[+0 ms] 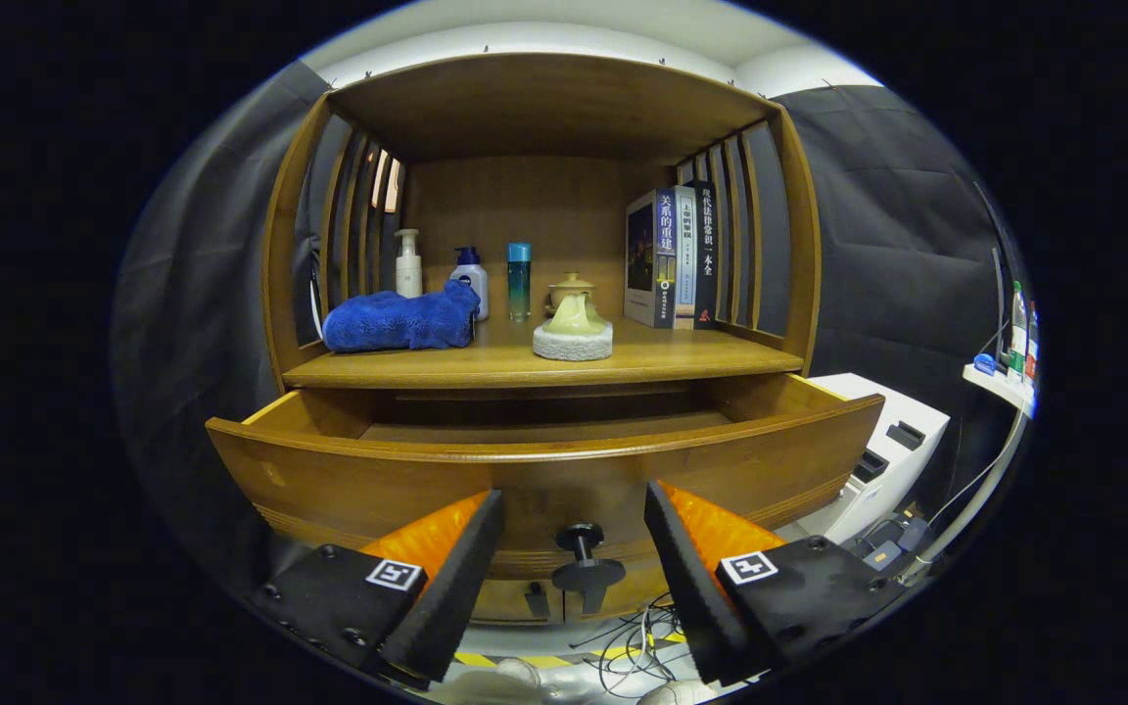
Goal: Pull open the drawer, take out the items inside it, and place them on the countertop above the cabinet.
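Observation:
The wooden drawer [544, 470] stands pulled out from the cabinet, its curved front facing me. Its black knob [584, 558] sits between my two fingers, with a gap on each side. My gripper [574, 529] is open, orange-and-black fingers flanking the knob without touching it. The drawer's inside is mostly hidden behind its front; I see only dark wood at its back. On the countertop [544, 367] above lie a blue towel [399, 320] and a pale ceramic piece on a white round base [573, 333].
At the back of the countertop stand a white pump bottle [408, 264], a blue-capped bottle [469, 279], a teal bottle [519, 281] and a lidded jar [571, 288]. Books [674, 257] lean at the right. A white appliance [882, 455] and cables [633, 646] sit lower right.

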Available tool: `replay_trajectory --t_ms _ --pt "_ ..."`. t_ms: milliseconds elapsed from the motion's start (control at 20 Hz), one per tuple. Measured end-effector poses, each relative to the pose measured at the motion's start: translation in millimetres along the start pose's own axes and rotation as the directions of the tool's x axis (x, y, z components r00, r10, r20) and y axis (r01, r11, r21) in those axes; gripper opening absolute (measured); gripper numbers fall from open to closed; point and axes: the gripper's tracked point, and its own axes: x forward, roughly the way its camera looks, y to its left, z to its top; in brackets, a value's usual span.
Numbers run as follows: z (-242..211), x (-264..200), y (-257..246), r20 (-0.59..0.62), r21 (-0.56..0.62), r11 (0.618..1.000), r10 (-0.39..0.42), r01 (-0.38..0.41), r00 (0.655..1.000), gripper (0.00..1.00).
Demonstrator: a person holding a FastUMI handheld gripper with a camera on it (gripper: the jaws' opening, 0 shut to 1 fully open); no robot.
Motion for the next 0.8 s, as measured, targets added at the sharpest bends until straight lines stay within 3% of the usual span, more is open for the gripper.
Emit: replay_trajectory --t_ms 800 --pt "13 52 5 -0.008 0.002 1.0 -0.004 0.004 1.0 0.95"
